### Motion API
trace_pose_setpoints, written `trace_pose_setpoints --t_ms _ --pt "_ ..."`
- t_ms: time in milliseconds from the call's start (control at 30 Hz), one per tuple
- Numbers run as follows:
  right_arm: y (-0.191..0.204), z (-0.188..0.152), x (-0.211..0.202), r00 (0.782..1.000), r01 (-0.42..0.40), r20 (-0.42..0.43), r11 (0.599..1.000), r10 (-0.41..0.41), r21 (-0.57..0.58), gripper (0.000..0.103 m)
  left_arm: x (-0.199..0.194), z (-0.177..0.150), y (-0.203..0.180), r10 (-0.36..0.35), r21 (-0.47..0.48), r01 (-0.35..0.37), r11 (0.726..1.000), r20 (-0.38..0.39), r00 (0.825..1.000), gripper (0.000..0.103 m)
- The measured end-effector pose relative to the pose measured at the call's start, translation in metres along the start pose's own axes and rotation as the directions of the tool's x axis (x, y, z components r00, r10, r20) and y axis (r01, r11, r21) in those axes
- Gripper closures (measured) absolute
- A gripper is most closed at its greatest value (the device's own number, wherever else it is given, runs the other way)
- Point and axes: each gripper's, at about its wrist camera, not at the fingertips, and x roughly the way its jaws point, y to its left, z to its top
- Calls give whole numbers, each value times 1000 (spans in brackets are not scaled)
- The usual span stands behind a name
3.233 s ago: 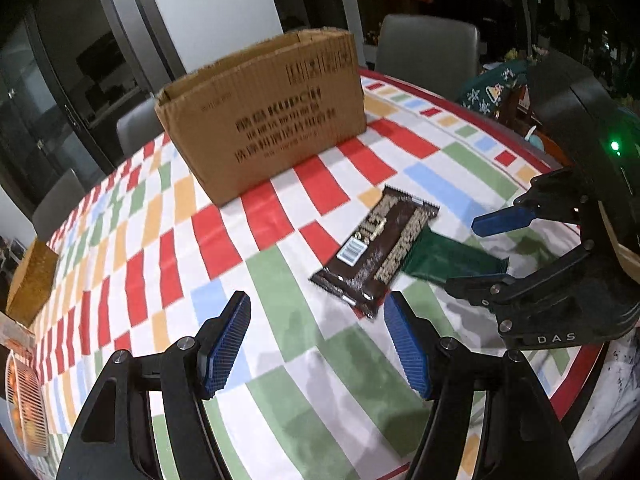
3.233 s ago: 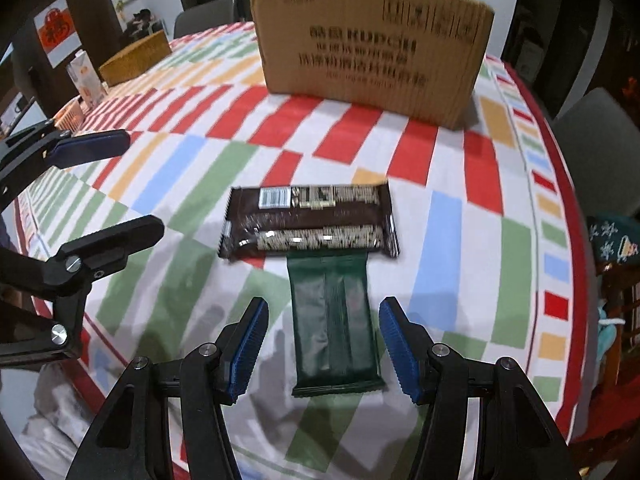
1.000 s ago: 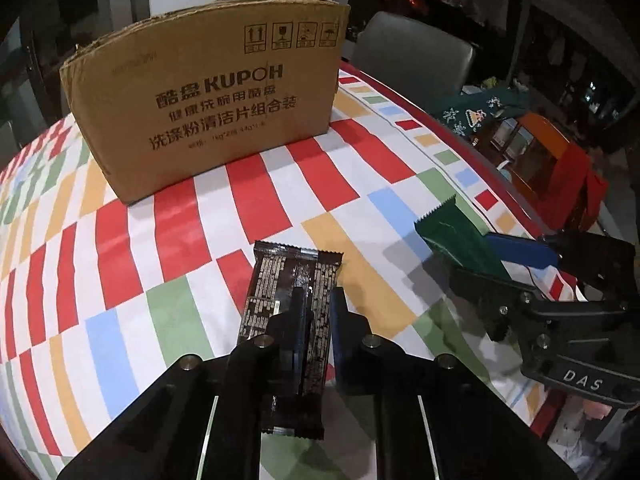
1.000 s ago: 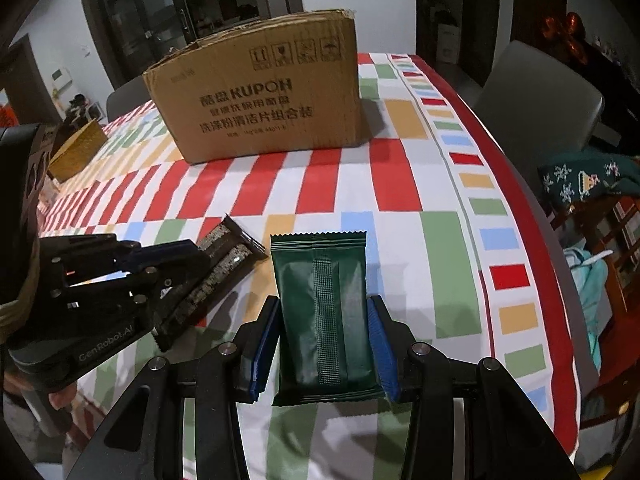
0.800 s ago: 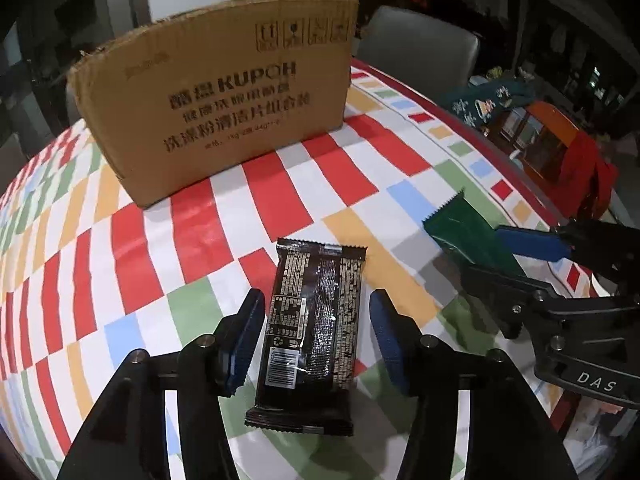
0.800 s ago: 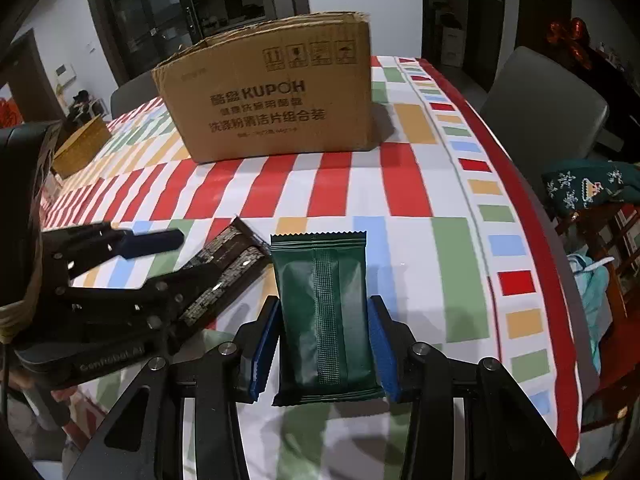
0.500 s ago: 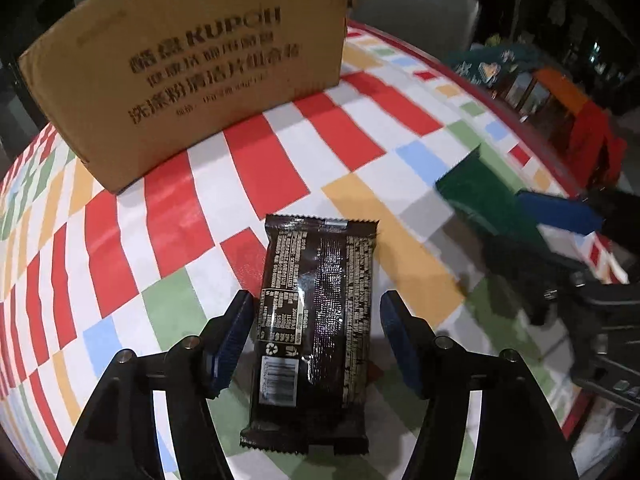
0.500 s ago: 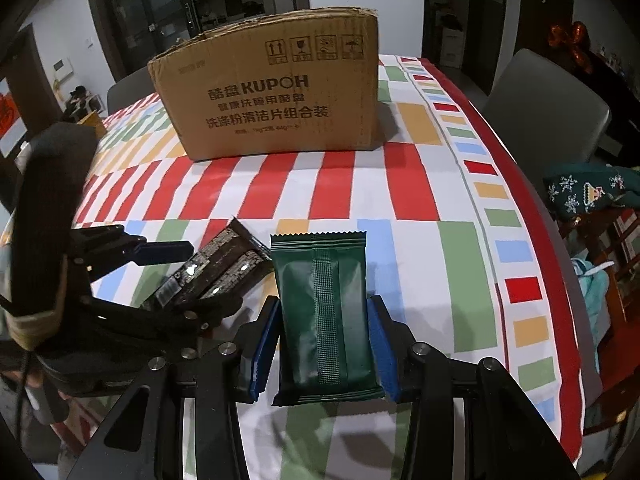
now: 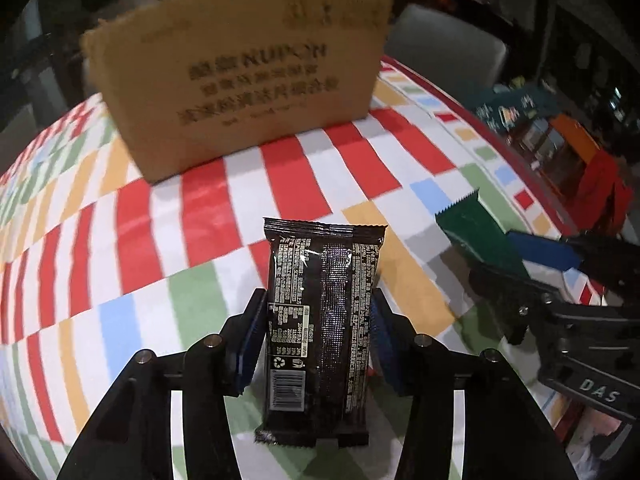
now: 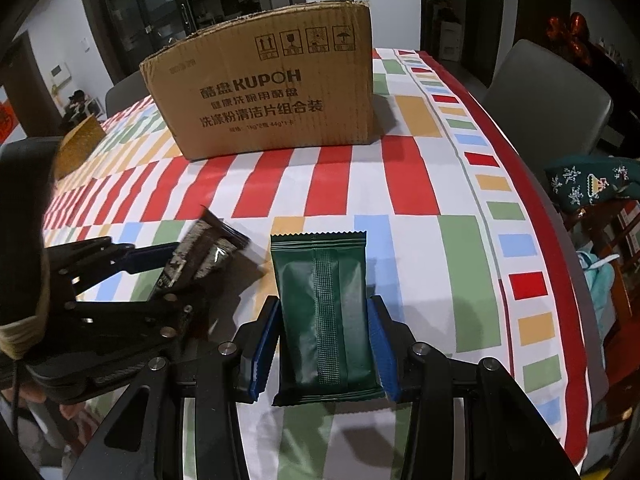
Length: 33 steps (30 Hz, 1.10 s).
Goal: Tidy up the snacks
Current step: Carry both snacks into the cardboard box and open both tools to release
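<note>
My left gripper point(image 9: 316, 332) is shut on a dark brown snack packet point(image 9: 322, 308) and holds it above the table. My right gripper point(image 10: 322, 344) is shut on a dark green snack packet point(image 10: 324, 312), also lifted. The green packet point(image 9: 476, 232) shows at the right of the left wrist view, in the right gripper. The brown packet point(image 10: 200, 256) shows at the left of the right wrist view, in the left gripper. A brown cardboard box point(image 10: 272, 92) with KUPOH print stands at the far side of the table; its inside is hidden.
The round table wears a tablecloth point(image 10: 404, 184) of red, green, blue and orange blocks with a red rim. Grey chairs point(image 10: 548, 100) stand behind the table. A small golden box point(image 10: 76, 144) lies at the far left. Clutter sits on a chair at the right point(image 10: 592, 184).
The left gripper opened around the brown packet, then shut on it across its width and lifted it. The right gripper has kept hold of the green packet.
</note>
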Motion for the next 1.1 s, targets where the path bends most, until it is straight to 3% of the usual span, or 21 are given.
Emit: trace_pose_setpoints --t_ms 467,1100 --pt "9 22 -41 992 -31 123 999 33 -22 59 -67 10 6 66 -60 -57 997 158 985 55" --pt "25 74 -94 949 -31 310 997 52 -73 59 -133 51 20 130 -107 -99 989 347 929 55"
